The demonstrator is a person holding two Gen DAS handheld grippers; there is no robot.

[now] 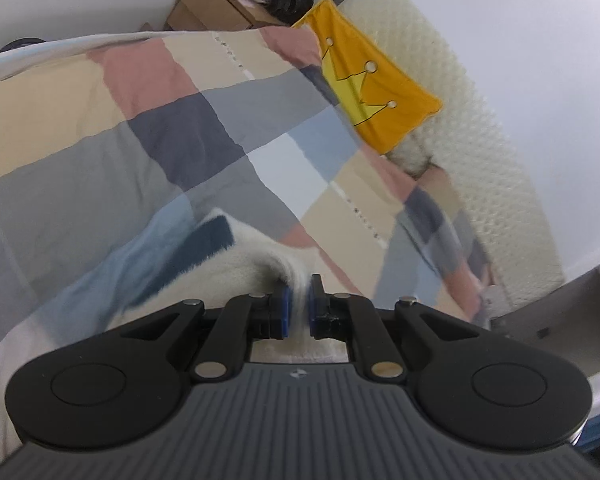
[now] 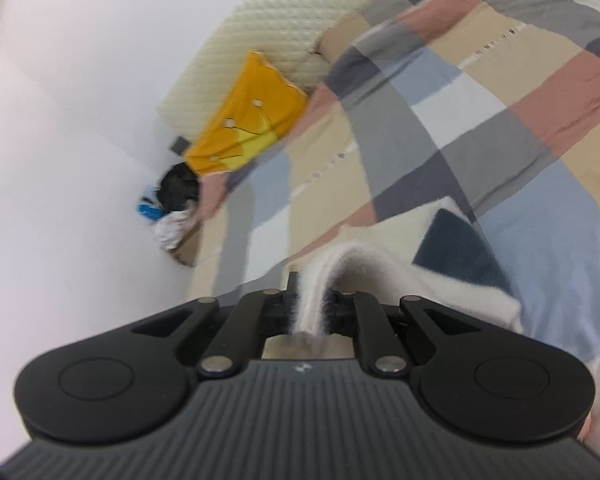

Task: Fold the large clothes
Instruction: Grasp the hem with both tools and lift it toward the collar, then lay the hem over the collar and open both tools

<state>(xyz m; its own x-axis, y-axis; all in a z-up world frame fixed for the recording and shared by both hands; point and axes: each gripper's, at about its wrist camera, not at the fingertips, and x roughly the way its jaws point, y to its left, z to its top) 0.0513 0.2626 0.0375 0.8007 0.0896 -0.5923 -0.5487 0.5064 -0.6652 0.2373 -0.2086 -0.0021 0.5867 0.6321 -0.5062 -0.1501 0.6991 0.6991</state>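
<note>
Your left claw [image 1: 299, 300] is clamped nearly closed on a bunched edge of the fluffy white garment [image 1: 236, 268], whose dark blue patch [image 1: 204, 242] lies just to the left of the blue pads [image 1: 286, 308]. Your right claw [image 2: 310, 300] is pinched the same way on another fold of that garment [image 2: 380, 264], which arches up out of the jaws and drapes to the right. The garment lies on the bed over the checked duvet [image 1: 188, 128], with a yellow crown cushion [image 1: 376, 92] against the cream headboard [image 1: 460, 120] and a cardboard box of clothes [image 1: 216, 8] in the corner.
</note>
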